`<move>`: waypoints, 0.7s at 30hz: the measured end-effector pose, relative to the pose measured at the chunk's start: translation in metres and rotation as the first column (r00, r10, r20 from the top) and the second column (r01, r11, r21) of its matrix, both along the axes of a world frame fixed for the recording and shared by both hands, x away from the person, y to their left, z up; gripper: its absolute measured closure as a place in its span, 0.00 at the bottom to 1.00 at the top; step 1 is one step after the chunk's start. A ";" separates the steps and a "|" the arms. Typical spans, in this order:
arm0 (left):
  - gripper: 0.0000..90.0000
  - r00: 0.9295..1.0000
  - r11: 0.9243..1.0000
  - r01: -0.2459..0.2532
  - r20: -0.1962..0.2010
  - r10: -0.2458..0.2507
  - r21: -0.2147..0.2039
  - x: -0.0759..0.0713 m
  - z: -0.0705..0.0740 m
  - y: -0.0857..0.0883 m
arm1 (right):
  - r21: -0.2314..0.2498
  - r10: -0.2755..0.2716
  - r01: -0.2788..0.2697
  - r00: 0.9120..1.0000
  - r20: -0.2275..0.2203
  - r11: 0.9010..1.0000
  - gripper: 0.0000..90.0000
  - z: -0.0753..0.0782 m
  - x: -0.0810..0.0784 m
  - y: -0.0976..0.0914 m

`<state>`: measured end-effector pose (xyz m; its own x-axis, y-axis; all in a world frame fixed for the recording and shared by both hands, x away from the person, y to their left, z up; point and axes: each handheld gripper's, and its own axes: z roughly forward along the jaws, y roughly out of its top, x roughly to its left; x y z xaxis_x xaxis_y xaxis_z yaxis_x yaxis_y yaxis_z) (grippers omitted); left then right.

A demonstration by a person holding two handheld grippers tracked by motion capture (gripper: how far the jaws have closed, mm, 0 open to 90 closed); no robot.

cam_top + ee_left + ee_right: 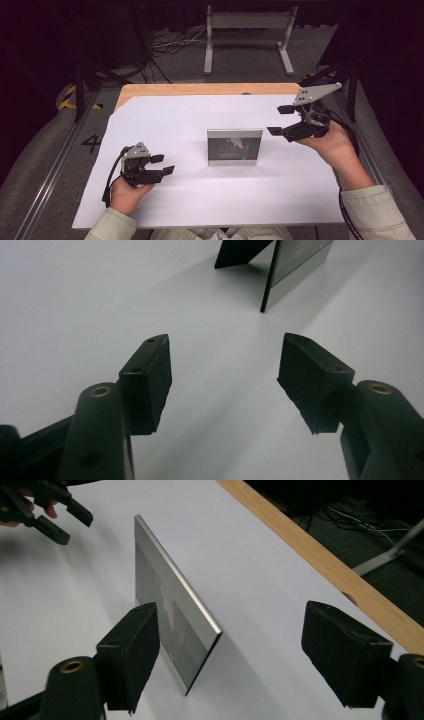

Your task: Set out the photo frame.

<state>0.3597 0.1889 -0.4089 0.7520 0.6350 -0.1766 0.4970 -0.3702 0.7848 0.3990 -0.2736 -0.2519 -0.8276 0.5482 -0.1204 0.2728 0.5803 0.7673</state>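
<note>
Picture frame upright at centre of the white worktop, left hand-held gripper lower left, jaws spread and empty, right hand-held gripper upper right, jaws spread, clear of the frame

Black two-jawed tongs (grey three-cornered top plates), pale beige sleeves

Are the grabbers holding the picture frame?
No. The picture frame stands alone on the white sheet; the left gripper and right gripper are open and empty.
</note>
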 end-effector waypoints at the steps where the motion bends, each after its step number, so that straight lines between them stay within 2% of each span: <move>1: 0.42 1.000 1.000 -0.003 0.003 0.003 0.000 0.000 0.000 0.000 | 0.005 -0.019 0.019 1.000 0.006 1.000 0.26 -0.002 -0.003 -0.003; 8: 0.39 1.000 1.000 -0.005 0.014 0.005 -0.001 -0.001 0.000 -0.001 | 0.047 -0.107 0.105 0.994 0.033 0.993 0.22 -0.031 -0.022 -0.024; 10: 0.39 1.000 1.000 -0.005 0.022 0.005 0.002 -0.001 0.000 -0.001 | 0.060 -0.121 0.120 0.992 0.025 0.991 0.22 -0.042 -0.026 -0.030; 12: 0.38 1.000 1.000 -0.011 0.022 0.011 0.000 -0.002 0.000 -0.001 | 0.066 -0.125 0.124 0.992 0.023 0.990 0.21 -0.045 -0.026 -0.032; 14: 0.38 1.000 1.000 -0.009 0.027 0.009 0.007 -0.001 -0.001 0.000 | 0.093 -0.149 0.148 0.989 0.012 0.985 0.21 -0.058 -0.029 -0.042; 17: 0.38 1.000 1.000 -0.008 0.030 0.008 0.010 -0.001 -0.001 0.000 | 0.121 -0.165 0.162 0.986 0.009 0.979 0.20 -0.069 -0.032 -0.051; 18: 0.38 1.000 1.000 -0.008 0.030 0.008 0.010 -0.001 -0.001 0.000 | 0.121 -0.165 0.162 0.986 0.009 0.979 0.20 -0.069 -0.032 -0.051; 20: 0.38 0.999 1.000 -0.009 0.031 0.009 0.002 -0.001 -0.001 0.000 | 0.127 -0.183 0.181 0.983 0.004 0.975 0.20 -0.083 -0.034 -0.058; 21: 0.38 0.999 1.000 -0.007 0.032 0.007 0.000 -0.001 -0.001 0.000 | 0.127 -0.183 0.181 0.983 0.004 0.975 0.20 -0.083 -0.034 -0.058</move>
